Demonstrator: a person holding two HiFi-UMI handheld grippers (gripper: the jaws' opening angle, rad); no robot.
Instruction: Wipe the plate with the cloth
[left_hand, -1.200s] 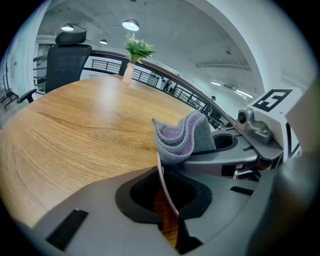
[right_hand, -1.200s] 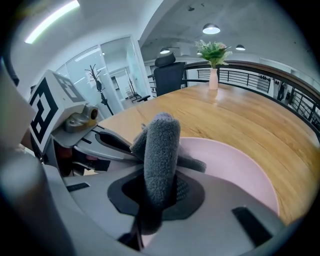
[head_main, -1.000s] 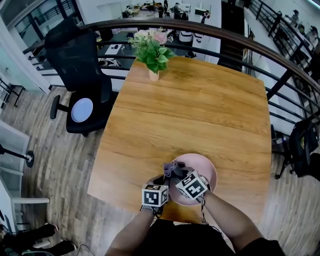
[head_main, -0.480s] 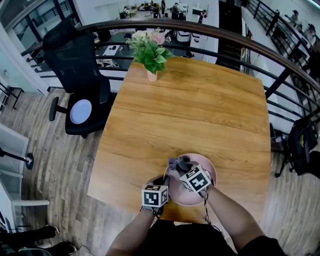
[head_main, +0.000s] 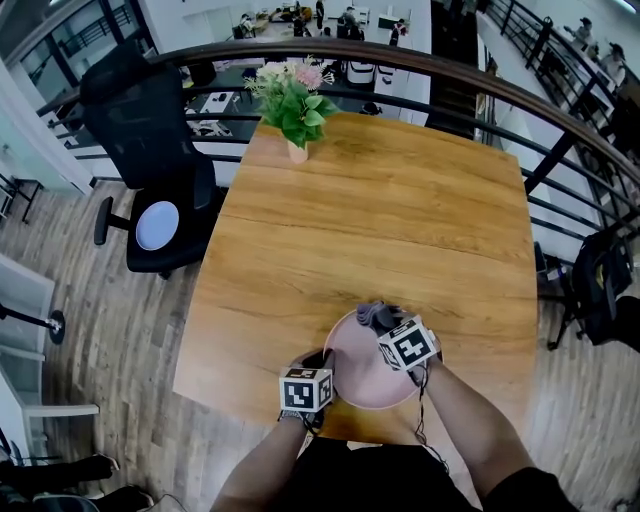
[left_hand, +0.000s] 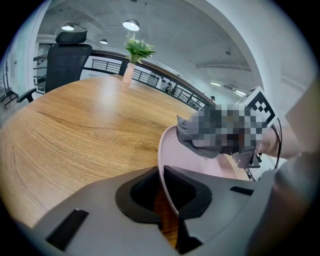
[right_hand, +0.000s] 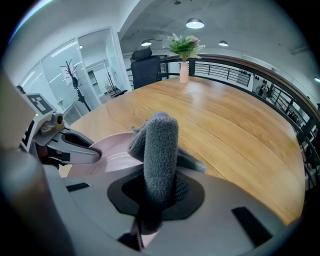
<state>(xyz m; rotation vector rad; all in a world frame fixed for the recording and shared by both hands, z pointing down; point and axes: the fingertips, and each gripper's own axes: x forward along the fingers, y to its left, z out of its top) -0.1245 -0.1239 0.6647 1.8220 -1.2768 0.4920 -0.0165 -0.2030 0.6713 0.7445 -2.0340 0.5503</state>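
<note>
Presently, item by item:

- Left tool (left_hand: 167, 196): jaws closed on the rim of the pink plate (left_hand: 165, 150). The rim ran edge-on through the gap, so the plate appeared tipped up rather than lying flat.
- Right tool (right_hand: 157, 200): jaws clamped on a grey cloth (right_hand: 160, 145). A thick roll of it stood up out of the jaws, with a loose fold trailing to the side.
- Cloth (head_main: 374, 315): bunched at the plate's far rim in the head view and seemingly pressed against the dish.
- Plate (head_main: 358, 378): at the near edge of the table (head_main: 380, 210), a little right of its middle, held between the left tool (head_main: 324, 362) and the right tool (head_main: 386, 322).
- Progress, as a judgement: wiping was under way, with the dish steadied on one side and the cloth applied on the other. The pink surface showed no marks. How much had been covered could not be told, and the near half lay bare of cloth.
- Further out: a vase of flowers (head_main: 292, 100) at the table's far edge and an office chair (head_main: 150, 150) off its far left corner.
</note>
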